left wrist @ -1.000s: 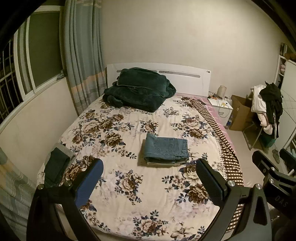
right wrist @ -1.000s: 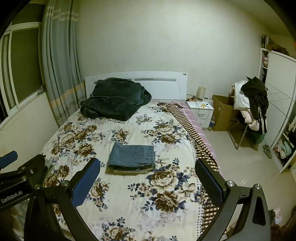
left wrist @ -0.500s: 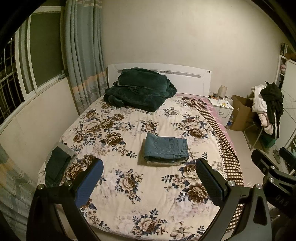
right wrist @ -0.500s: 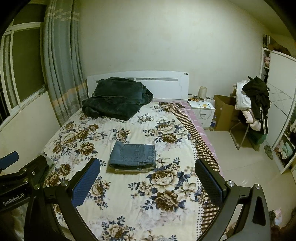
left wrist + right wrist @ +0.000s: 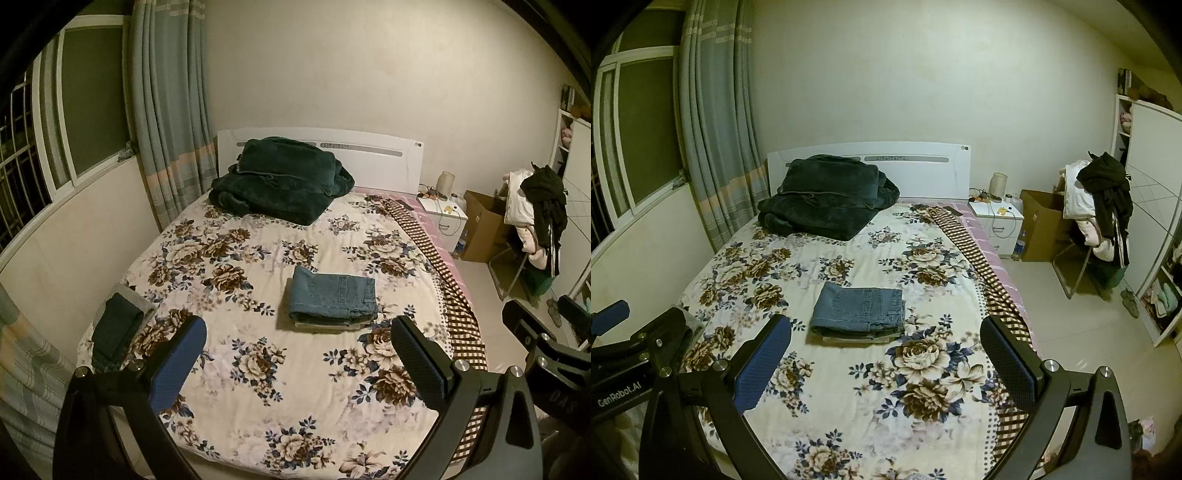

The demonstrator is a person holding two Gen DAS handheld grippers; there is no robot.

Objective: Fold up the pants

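Blue jeans (image 5: pixel 332 297) lie folded into a compact rectangle on the middle of the floral bedspread (image 5: pixel 258 369); they also show in the right wrist view (image 5: pixel 860 309). A pale folded garment shows beneath them. My left gripper (image 5: pixel 295 363) is open and empty, held back above the foot of the bed, well short of the jeans. My right gripper (image 5: pixel 884 363) is open and empty too, beside it to the right. Each gripper's body shows at the edge of the other's view.
A dark green blanket (image 5: pixel 280 184) is piled at the white headboard. A dark folded cloth (image 5: pixel 116 330) sits at the bed's left edge. A nightstand (image 5: pixel 997 221), a cardboard box (image 5: pixel 1039 225) and a chair with clothes (image 5: pixel 1100 206) stand to the right. Curtain and window are on the left.
Both views have shifted only slightly; the grippers stay open and the folded jeans have not moved.
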